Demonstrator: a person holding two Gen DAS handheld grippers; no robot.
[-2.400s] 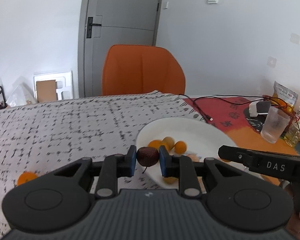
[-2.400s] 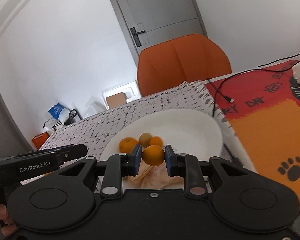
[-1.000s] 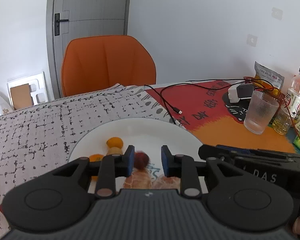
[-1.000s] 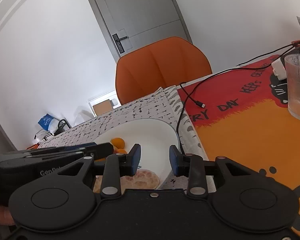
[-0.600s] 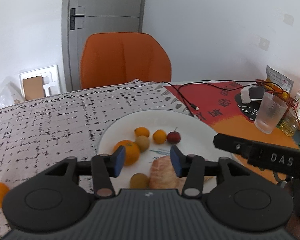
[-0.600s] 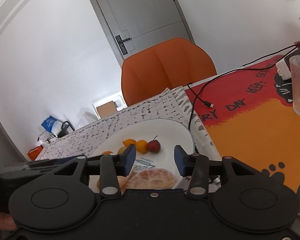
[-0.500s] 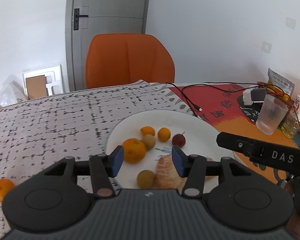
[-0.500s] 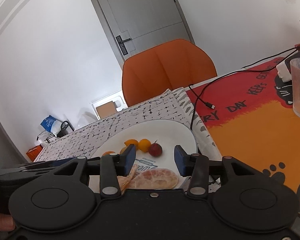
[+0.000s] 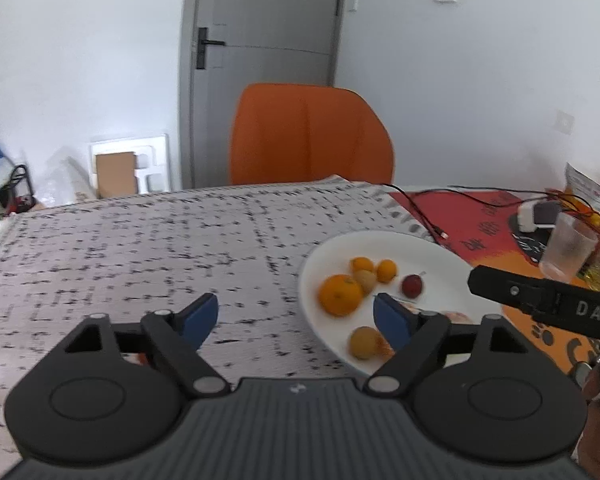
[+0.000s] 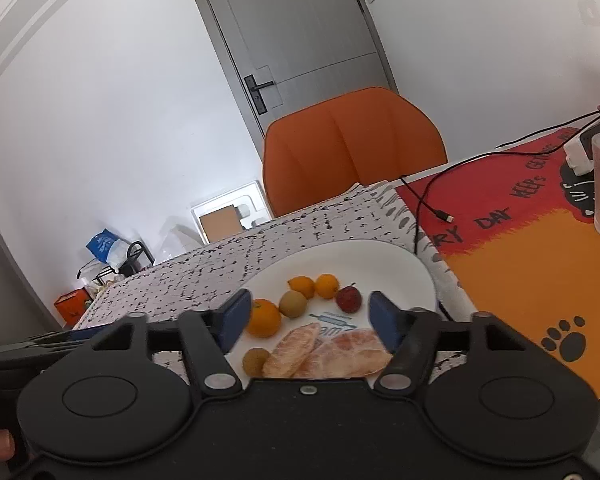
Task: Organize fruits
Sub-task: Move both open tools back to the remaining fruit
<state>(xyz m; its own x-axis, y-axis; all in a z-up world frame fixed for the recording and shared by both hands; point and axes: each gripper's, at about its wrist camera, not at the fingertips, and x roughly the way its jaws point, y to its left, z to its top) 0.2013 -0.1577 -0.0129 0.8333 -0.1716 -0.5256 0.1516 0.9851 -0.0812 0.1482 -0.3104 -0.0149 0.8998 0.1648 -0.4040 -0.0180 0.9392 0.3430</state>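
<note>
"DAS" on right gripper (image 9: 548, 306); mat (image 10: 500, 216) lettered "DAY", "KEEPS"

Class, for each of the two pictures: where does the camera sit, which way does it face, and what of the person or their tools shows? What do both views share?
Left wrist: on the left hand-held gripper, facing the patterned tablecloth; jaws open.
Right wrist: on the right hand-held gripper, facing the white plate; jaws open, empty.
Shared: plate, red fruit, orange chair.

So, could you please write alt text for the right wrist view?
The right claw hangs open and empty over a white plate holding small oranges, a red fruit and peeled citrus segments, on a speckled tablecloth before an orange chair.
</note>
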